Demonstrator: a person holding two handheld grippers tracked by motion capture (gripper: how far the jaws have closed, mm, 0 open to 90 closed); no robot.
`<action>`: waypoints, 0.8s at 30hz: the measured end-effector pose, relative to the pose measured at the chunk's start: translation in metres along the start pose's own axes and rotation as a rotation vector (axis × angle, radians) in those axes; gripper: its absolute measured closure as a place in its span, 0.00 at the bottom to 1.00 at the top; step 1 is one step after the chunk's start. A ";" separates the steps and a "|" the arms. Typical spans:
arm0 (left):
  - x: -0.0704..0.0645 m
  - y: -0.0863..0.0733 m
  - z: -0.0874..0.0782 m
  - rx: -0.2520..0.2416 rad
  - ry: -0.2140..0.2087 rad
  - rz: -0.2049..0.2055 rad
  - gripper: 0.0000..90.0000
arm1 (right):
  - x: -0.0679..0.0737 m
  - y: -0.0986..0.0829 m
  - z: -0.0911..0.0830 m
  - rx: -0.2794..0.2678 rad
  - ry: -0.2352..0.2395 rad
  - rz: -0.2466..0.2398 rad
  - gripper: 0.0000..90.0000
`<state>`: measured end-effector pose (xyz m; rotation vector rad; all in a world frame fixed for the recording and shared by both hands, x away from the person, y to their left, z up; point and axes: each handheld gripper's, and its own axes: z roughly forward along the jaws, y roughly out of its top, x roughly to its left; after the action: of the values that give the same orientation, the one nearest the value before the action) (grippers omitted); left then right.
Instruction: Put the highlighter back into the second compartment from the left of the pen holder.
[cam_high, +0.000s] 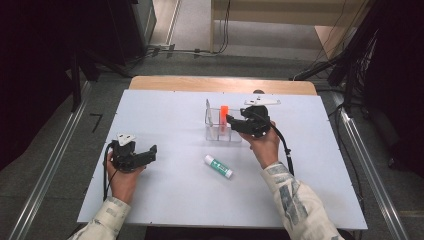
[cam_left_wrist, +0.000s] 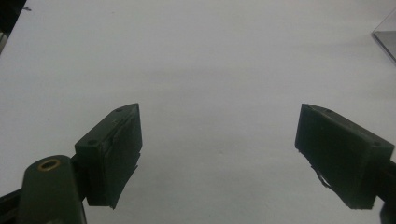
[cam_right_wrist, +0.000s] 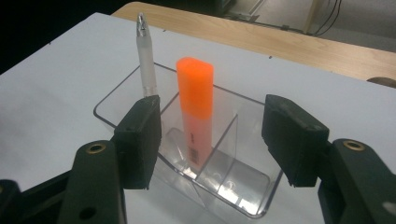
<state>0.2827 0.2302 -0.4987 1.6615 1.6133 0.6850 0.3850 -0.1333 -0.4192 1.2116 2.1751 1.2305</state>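
- Right tool (cam_high: 231, 120): spread wide, pinching nothing.
- Orange marker (cam_right_wrist: 196, 102): right in front of the right tool, just past the gap between the two jaws, standing up and leaning a little.
- Around the marker, a clear box (cam_right_wrist: 243, 196) with thin walls inside; marker in a middle slot, as far as can be told.
- White pen (cam_right_wrist: 145, 60): in the same box, a bit farther from the right tool and off to the side of one jaw, leaning on the far corner.
- Left tool (cam_high: 151, 151): spread wide too, low over the bare white table (cam_high: 165, 115), pinching nothing, well apart from the box.
- Glue stick (cam_high: 218, 166): flat on the table between the two tools, nearer the right one, just behind its hand.
- Step in hand, by the look of it: putting desk things into the box, with the marker already in and the right tool open by it.
- Likely next: pull the right tool straight back from the box, slowly, so as not to bump the marker or tip the light box.
- Then turn down to the glue stick, line the jaws up across its round sides, and squeeze near the middle so it cannot roll away.
- After that, lift it and drop it upright into an empty slot.
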 end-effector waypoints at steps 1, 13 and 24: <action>0.000 0.000 0.000 0.000 0.000 0.000 0.17 | -0.001 -0.001 -0.001 0.002 -0.001 0.001 0.40; 0.000 0.000 0.000 0.002 0.000 0.000 0.17 | -0.006 -0.014 -0.010 0.005 -0.010 0.003 0.38; 0.000 0.000 0.000 0.003 0.000 -0.002 0.17 | -0.011 -0.028 -0.019 0.016 -0.023 0.007 0.36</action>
<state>0.2830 0.2302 -0.4990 1.6617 1.6174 0.6818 0.3649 -0.1593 -0.4334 1.2346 2.1700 1.1984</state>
